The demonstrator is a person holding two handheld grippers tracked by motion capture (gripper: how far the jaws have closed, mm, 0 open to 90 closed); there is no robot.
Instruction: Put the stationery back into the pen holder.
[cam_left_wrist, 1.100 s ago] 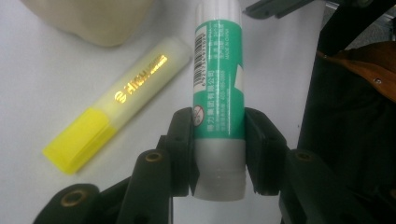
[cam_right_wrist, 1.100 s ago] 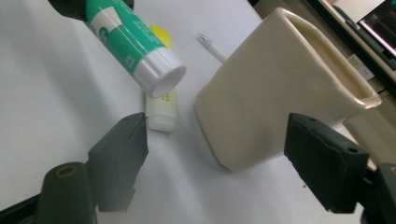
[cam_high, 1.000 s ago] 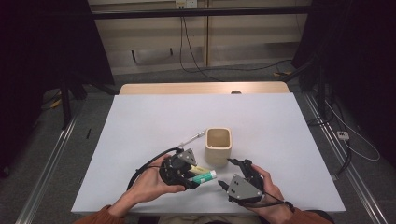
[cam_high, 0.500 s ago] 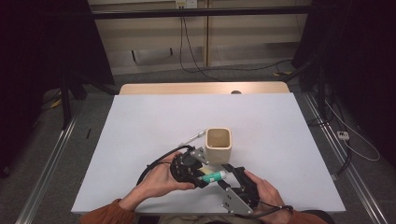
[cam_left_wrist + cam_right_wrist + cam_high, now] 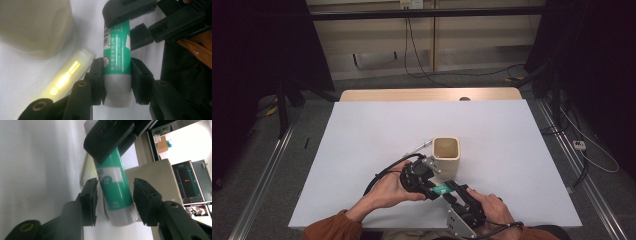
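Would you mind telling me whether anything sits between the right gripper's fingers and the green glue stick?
Nothing visible does. The glue stick, clamped by the left gripper, lies between the right gripper's fingers, which have just been closing, with open gaps on both sides.

On the green glue stick (image 5: 117, 53) in my left gripper view I can see a black barcode on a white patch running along its upper side, with small digits beside it too fine to read. Lines of white Chinese characters run along the green label, and I can't make them out reliably. Near its pale end sits a small round prohibition sign, red ring with a slash. On the pale marker (image 5: 67, 75) lying beside it on the bench, I see a yellowish printed logo and a strip of lettering, blurred beyond reading. In my right gripper view the glue stick (image 5: 113, 185) shows white print, also blurred.
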